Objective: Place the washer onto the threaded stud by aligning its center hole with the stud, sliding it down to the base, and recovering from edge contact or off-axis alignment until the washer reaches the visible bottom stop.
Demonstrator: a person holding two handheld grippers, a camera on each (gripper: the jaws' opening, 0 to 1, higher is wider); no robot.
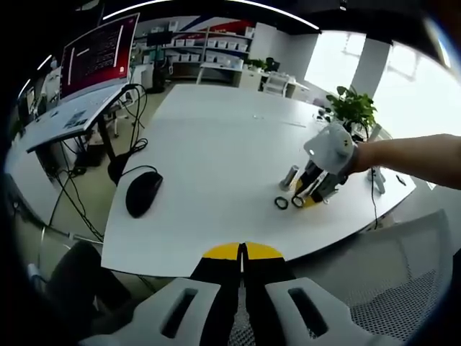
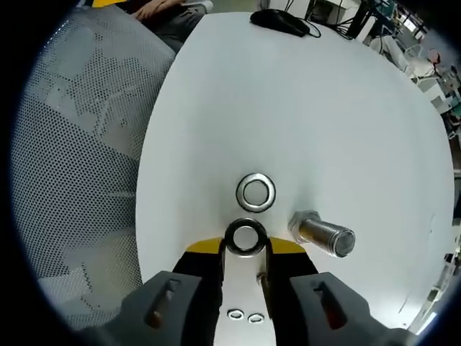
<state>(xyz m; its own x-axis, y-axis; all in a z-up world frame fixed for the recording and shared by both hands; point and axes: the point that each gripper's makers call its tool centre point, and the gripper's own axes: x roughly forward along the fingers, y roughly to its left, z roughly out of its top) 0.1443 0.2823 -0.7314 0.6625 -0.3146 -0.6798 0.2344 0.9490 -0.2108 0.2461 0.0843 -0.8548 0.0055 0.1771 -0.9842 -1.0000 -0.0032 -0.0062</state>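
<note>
We found the right tool [image 2: 245, 249] on the surface [image 2: 310, 108], its jaws parted around 1 washer [image 2: 245, 238]; whether they gripped it we could not tell. A 2nd washer [image 2: 256, 192] lay flat just beyond. The stud [image 2: 322, 234] lay on its side beside them, not upright. The left tool [image 1: 243, 254] hung at the surface edge, jaws together, holding nothing. We judged the washer thin, rigid, light and slippery, best pinched across its outer rim. A mouse [image 1: 142, 193] lay well apart. Nothing blocked the approach.
</note>
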